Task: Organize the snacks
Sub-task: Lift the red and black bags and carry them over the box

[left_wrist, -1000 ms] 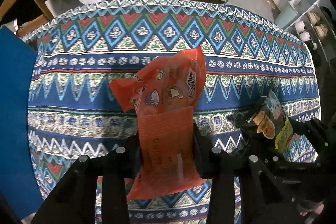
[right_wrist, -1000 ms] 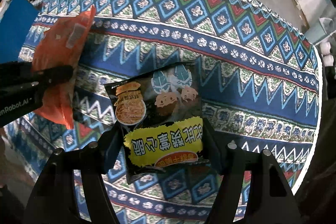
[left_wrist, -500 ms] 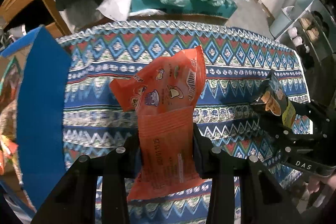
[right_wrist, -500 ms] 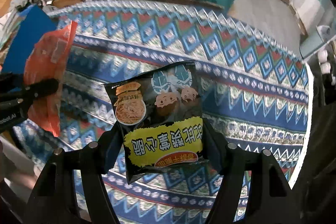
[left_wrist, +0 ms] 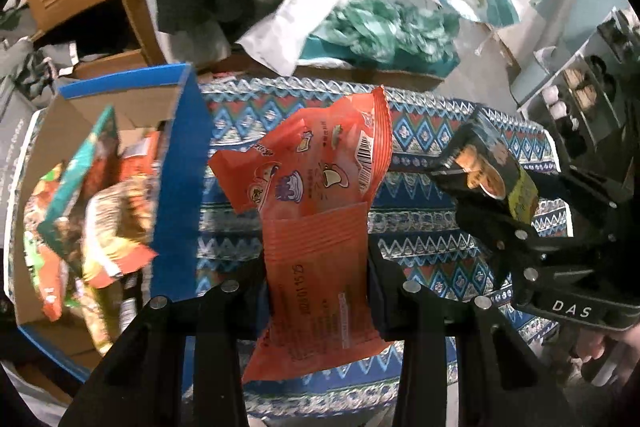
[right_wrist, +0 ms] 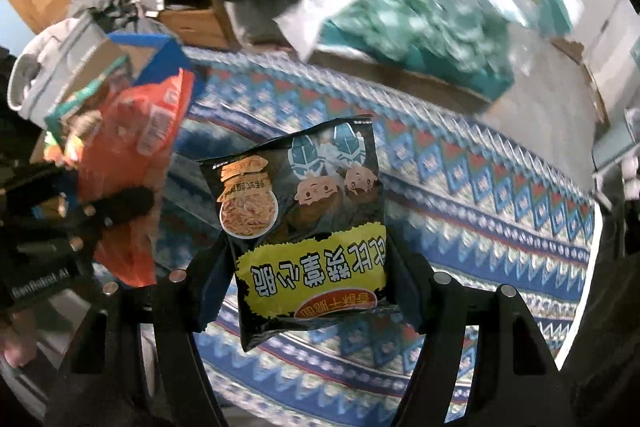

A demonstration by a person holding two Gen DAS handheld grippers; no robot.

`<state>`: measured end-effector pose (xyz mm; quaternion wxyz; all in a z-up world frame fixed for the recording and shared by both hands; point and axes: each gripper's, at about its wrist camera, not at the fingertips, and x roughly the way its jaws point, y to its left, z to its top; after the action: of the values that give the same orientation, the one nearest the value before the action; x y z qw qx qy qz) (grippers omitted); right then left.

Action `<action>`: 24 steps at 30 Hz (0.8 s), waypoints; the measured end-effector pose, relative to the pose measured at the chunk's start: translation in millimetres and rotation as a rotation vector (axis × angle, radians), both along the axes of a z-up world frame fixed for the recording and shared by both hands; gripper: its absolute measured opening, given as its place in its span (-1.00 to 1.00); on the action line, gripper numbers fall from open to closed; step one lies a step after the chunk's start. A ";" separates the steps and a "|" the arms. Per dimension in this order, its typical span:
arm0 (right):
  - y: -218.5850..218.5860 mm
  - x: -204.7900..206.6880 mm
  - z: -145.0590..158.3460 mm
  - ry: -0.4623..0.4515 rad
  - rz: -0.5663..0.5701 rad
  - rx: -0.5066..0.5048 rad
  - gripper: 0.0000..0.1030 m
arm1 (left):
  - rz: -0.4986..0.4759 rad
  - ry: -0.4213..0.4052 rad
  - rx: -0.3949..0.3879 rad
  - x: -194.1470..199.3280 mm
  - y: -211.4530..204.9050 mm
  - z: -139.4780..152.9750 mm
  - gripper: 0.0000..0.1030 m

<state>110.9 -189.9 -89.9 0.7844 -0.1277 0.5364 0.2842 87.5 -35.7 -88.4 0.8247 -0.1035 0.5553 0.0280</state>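
left claw (left_wrist: 316, 267) pinches a light, crinkly orange packet (left_wrist: 316, 187) by its sealed end; right claw (right_wrist: 310, 279) grips a black packet (right_wrist: 304, 211) likewise.

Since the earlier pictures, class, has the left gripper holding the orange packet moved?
Yes. The left gripper, shut on the orange packet, has risen off the patterned tablecloth and towards the blue box, which now shows its open top.

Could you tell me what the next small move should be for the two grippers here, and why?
Probably carry the left gripper leftward over the open blue box and let go. Its jaws are shut on the orange snack packet, held clear above the patterned tablecloth, and the box beside it already holds other snacks. The right gripper, shut on the black snack packet, could follow.
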 end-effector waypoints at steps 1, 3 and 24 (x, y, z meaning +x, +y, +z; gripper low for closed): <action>7.1 -1.9 5.5 -0.005 0.010 0.005 0.37 | 0.007 -0.002 -0.004 -1.8 4.6 2.5 -0.23; 20.9 -2.2 11.1 -0.016 0.034 0.013 0.37 | 0.028 -0.011 -0.013 -7.5 20.3 9.8 -0.23; 197.6 -11.2 32.9 -0.006 0.224 0.057 0.37 | 0.283 -0.073 -0.008 -53.7 183.0 35.8 -0.23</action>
<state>99.7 7.7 -57.0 0.7526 -0.1656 0.5081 0.3847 33.8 147.3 -52.6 0.8317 -0.1850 0.5051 0.1377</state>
